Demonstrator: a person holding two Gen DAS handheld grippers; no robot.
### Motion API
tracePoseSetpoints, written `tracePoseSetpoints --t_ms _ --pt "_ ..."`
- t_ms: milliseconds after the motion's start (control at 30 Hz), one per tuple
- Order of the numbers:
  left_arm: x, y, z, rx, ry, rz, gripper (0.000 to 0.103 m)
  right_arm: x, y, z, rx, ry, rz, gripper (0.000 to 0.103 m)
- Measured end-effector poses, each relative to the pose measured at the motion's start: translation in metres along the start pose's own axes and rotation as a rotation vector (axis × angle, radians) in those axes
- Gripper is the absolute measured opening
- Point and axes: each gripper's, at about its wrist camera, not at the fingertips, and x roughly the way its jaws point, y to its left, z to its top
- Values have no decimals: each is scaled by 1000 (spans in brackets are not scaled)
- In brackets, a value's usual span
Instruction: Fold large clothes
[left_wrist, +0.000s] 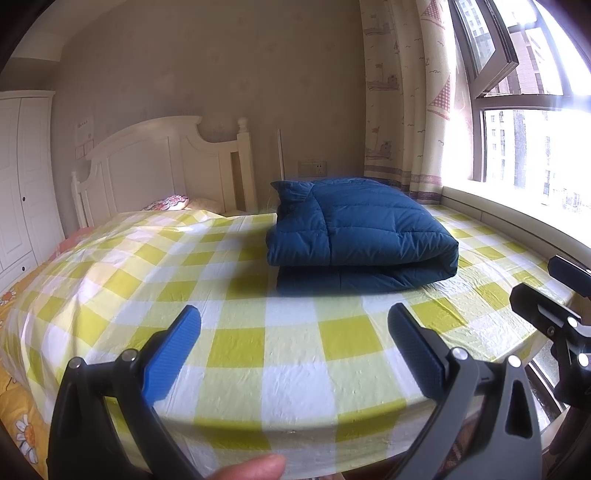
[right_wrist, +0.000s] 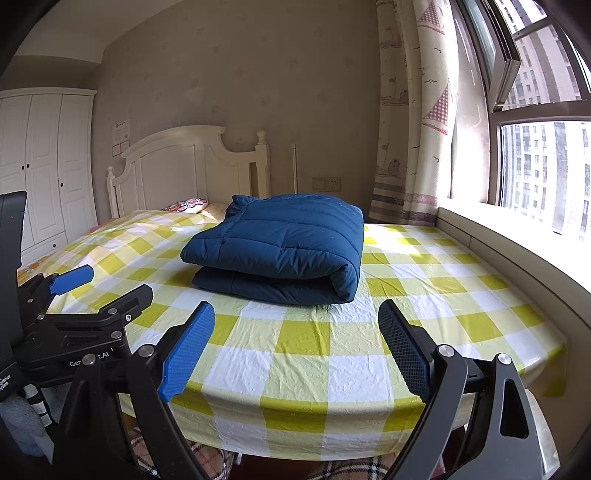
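A checked sheet (right_wrist: 303, 343) is spread over the bed, and the blue quilted jacket (right_wrist: 280, 247) lies folded in a thick bundle near its middle – puffy, soft and probably light, best taken at the rounded fold edge. Left gripper (left_wrist: 295, 343) and right gripper (right_wrist: 295, 343) are held wide apart – nothing between them

A home bedroom is shown: a bed (right_wrist: 332, 354) covered in a yellow checked sheet, a white headboard (right_wrist: 177, 166), a white wardrobe (right_wrist: 44, 162), patterned curtains (right_wrist: 417, 110) and a large window (right_wrist: 535, 147).
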Motion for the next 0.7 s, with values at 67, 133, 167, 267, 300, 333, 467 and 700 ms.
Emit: tracePoseSetpoints --t_ms 67,133,167,267,300,333,467,700 --pt "0 0 0 0 0 0 101 0 0 0 -1 0 0 87" --pt "0 0 0 1 -2 1 101 0 1 0 -3 0 1 87" --pt "-1 0 0 2 -5 1 101 0 1 0 -4 0 1 87" --pt "-4 -1 1 5 -12 1 101 0 1 0 -6 0 2 87" --pt "-4 -1 2 6 -15 2 101 0 1 -1 -7 0 2 87" --pt "-5 -1 2 7 -17 2 101 -1 1 -1 -7 -1 2 87" --pt "-7 -3 2 13 -29 1 101 -3 2 -1 -13 -9 -1 87" --pt "-12 -4 2 19 -52 2 101 -8 2 -1 -20 -27 -4 87"
